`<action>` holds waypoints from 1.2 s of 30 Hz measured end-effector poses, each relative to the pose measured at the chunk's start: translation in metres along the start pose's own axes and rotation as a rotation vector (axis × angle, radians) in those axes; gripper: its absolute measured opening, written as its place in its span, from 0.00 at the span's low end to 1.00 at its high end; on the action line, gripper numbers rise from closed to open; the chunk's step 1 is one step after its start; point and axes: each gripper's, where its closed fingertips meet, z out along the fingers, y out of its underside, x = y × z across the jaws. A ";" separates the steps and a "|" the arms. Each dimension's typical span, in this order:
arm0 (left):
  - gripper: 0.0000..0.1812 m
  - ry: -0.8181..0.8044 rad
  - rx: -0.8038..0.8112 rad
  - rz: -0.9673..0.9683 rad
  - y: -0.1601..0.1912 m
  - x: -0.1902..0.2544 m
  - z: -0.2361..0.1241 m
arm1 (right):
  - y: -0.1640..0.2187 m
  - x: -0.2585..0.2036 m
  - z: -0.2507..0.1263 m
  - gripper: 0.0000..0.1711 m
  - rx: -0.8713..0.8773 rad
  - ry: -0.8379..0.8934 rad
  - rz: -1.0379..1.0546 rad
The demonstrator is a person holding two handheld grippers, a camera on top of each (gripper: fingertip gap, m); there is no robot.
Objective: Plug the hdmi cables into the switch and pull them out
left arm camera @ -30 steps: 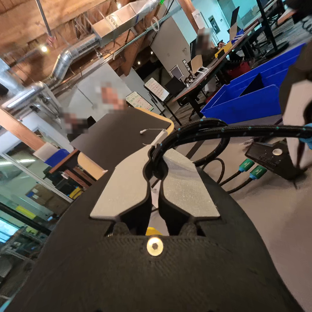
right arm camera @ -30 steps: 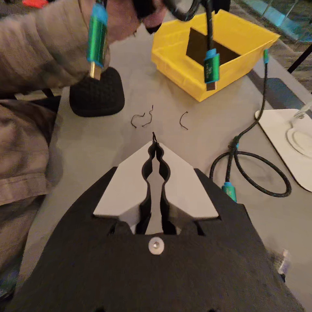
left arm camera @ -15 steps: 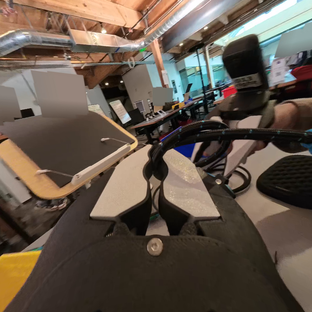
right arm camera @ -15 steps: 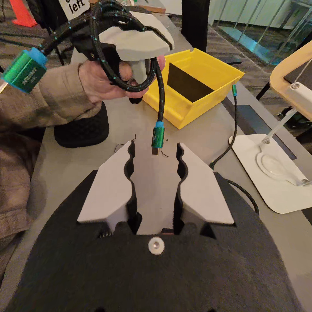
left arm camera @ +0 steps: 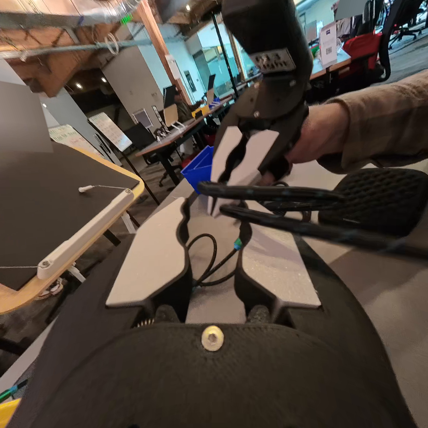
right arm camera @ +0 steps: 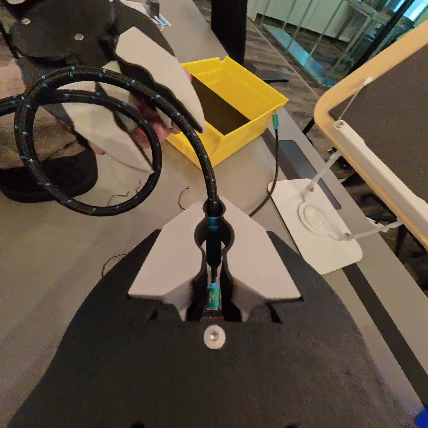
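Braided cable (right arm camera: 209, 176) clamped in right tool (right arm camera: 214, 208); left tool (left arm camera: 214, 208) agape.

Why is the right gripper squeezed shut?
Shut on the braided HDMI cable: the right gripper clamps it just above its green plug.

Grey table (right arm camera: 58, 243): yellow bin (right arm camera: 234, 139), white stand base (right arm camera: 324, 245), thin cable (right arm camera: 274, 162) (loose threads too).
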 end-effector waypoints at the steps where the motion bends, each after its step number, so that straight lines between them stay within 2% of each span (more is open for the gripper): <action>1: 0.24 0.008 -0.013 -0.005 0.002 0.002 0.001 | -0.001 0.008 -0.003 0.00 -0.011 0.033 -0.008; 3: 0.26 0.021 -0.065 -0.009 0.012 0.007 0.001 | -0.006 0.018 -0.009 0.00 0.004 0.080 -0.029; 5: 0.27 0.034 -0.190 -0.037 0.034 0.009 -0.001 | -0.014 0.031 -0.019 0.00 0.036 0.140 -0.036; 9: 0.25 -0.068 -0.343 -0.079 0.066 -0.013 -0.027 | -0.026 0.053 -0.046 0.00 0.045 0.252 -0.116; 11: 0.27 -0.161 -0.313 -0.099 0.059 -0.034 -0.046 | -0.025 0.064 -0.056 0.00 0.030 0.289 -0.116; 14: 0.33 -0.252 -0.199 -0.126 0.027 -0.048 -0.071 | -0.024 0.075 -0.067 0.00 0.063 0.303 -0.015; 16: 0.31 -0.319 -0.111 -0.017 -0.005 -0.040 -0.080 | -0.018 0.084 -0.070 0.00 0.099 0.314 0.098; 18: 0.24 -0.333 -0.044 -0.006 -0.029 -0.016 -0.071 | -0.008 0.090 -0.068 0.00 0.115 0.337 0.181; 19: 0.25 -0.291 -0.033 -0.036 -0.034 0.003 -0.056 | -0.005 0.090 -0.066 0.00 0.127 0.342 0.214; 22: 0.35 -0.323 -0.033 -0.155 -0.035 0.029 -0.007 | -0.002 0.089 -0.059 0.00 0.162 0.397 0.242; 24: 0.38 -0.342 0.082 -0.340 -0.038 0.025 0.017 | -0.005 0.083 -0.055 0.00 0.195 0.412 0.261; 26: 0.41 -0.374 0.126 -0.457 -0.032 0.016 0.036 | -0.010 0.077 -0.054 0.00 0.230 0.421 0.281; 28: 0.31 -0.436 0.229 -0.436 -0.040 0.006 0.041 | -0.012 0.069 -0.052 0.00 0.251 0.410 0.306; 29: 0.20 -0.437 0.282 -0.378 -0.051 0.008 0.042 | -0.012 0.066 -0.052 0.00 0.257 0.408 0.308; 30: 0.06 -0.449 0.269 -0.314 -0.055 0.009 0.046 | -0.013 0.064 -0.052 0.00 0.266 0.403 0.313; 33: 0.02 -0.396 0.114 -0.245 -0.045 0.013 0.055 | -0.011 0.069 -0.060 0.00 0.274 0.393 0.319; 36: 0.02 -0.268 -0.094 -0.201 -0.028 0.012 0.048 | -0.010 0.083 -0.080 0.00 0.245 0.426 0.209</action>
